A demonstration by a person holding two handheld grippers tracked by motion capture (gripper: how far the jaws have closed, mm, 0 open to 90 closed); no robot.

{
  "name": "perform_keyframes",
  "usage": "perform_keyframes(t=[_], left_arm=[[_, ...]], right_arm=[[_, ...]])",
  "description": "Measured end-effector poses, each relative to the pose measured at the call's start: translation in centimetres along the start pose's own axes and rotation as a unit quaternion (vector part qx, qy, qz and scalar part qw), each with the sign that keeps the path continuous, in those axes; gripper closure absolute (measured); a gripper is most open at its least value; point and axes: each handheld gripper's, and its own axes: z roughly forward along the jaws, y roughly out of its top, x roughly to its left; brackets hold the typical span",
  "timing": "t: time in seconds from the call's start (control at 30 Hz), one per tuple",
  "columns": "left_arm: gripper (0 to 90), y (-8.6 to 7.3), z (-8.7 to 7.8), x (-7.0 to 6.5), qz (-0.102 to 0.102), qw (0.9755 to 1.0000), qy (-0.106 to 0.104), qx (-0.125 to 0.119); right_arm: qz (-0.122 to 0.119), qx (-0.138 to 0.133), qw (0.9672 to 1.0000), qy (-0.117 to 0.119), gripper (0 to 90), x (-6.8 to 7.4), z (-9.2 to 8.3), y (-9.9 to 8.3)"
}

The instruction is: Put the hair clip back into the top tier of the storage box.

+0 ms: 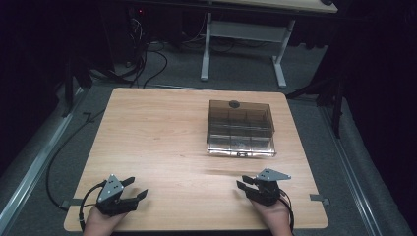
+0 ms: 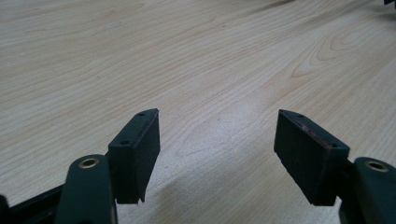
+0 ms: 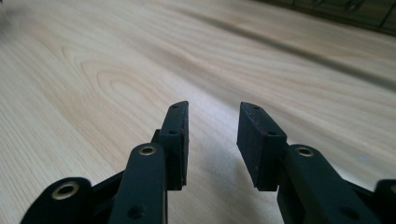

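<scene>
A smoky see-through box (image 1: 240,129) with several compartments and a closed lid stands on the right half of the wooden table (image 1: 162,132). My left gripper (image 1: 137,187) rests near the front left corner, held by a hand. Its jaws stand wide open over bare wood, as the left gripper view (image 2: 217,113) shows. Near the front right, my right gripper (image 1: 242,182) is open, pointing left and away, a short way in front of the box. Nothing lies between its jaws (image 3: 214,105); the box's lower edge (image 3: 345,11) shows at the top right of the right gripper view.
The table's front edge runs just behind both hands. Beyond the far edge, a white desk frame (image 1: 243,44) stands on grey carpet, with cables (image 1: 147,59) on the floor. A black cable (image 1: 54,162) trails off the table's left side.
</scene>
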Motion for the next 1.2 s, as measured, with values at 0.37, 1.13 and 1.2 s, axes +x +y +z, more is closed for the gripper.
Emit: perform_keyframes(t=[0.37,1.13,1.2], left_arm=[[31.9,0.0,0.0,0.0,-0.002,1.0,0.004,0.002],[31.9,0.0,0.0,0.0,-0.001,1.0,0.005,0.002],[31.9,0.0,0.0,0.0,-0.002,1.0,0.005,0.002]], right_arm=[[-0.031,0.022,0.9993,-0.009,60.6,0.8,0.5,-0.1],[0.002,0.008,0.999,-0.043,61.2,-1.1,-2.4,-0.8],[0.008,0.005,0.9989,-0.047,61.9,-1.3,-2.8,-1.0]])
